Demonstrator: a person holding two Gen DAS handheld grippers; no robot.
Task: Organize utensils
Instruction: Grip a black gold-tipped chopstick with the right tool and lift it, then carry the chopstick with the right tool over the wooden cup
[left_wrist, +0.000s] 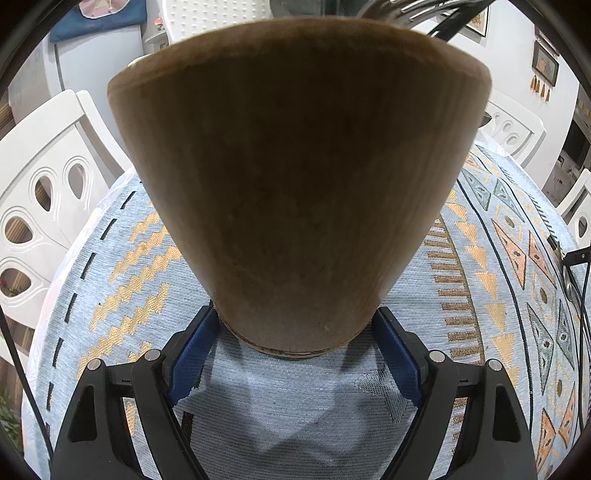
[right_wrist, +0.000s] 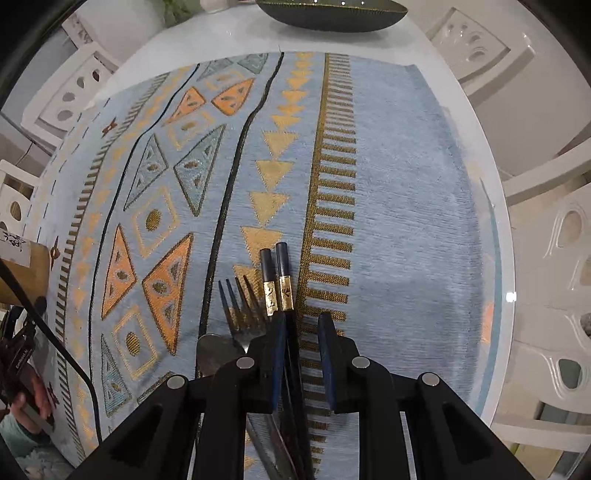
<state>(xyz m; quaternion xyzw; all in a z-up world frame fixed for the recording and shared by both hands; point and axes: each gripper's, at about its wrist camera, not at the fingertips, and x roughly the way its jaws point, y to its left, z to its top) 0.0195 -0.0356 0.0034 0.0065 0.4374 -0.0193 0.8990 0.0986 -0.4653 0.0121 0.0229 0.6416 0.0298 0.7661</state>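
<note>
Blue-padded fingers (left_wrist: 397, 354) of the left gripper (left_wrist: 295, 350) clamp the base of a tall wooden holder (left_wrist: 299, 177), apparently steadying it upright on the patterned worktop (left_wrist: 122, 258). From the right wrist, the right gripper (right_wrist: 303, 363) stands narrow over dark, gold-banded chopsticks (right_wrist: 279, 284); whether it pinches them I cannot tell. A fork (right_wrist: 240, 310) lies beside them.

The wooden holder (left_wrist: 299, 184) is clasped at its base between the left fingers (left_wrist: 197, 350), upon the counter's cloth (left_wrist: 122, 251). Between the right fingers (right_wrist: 327, 354) the chopsticks (right_wrist: 275, 277) are seen; a fork (right_wrist: 240, 306) and spoon (right_wrist: 214, 352) lie just left of them
</note>
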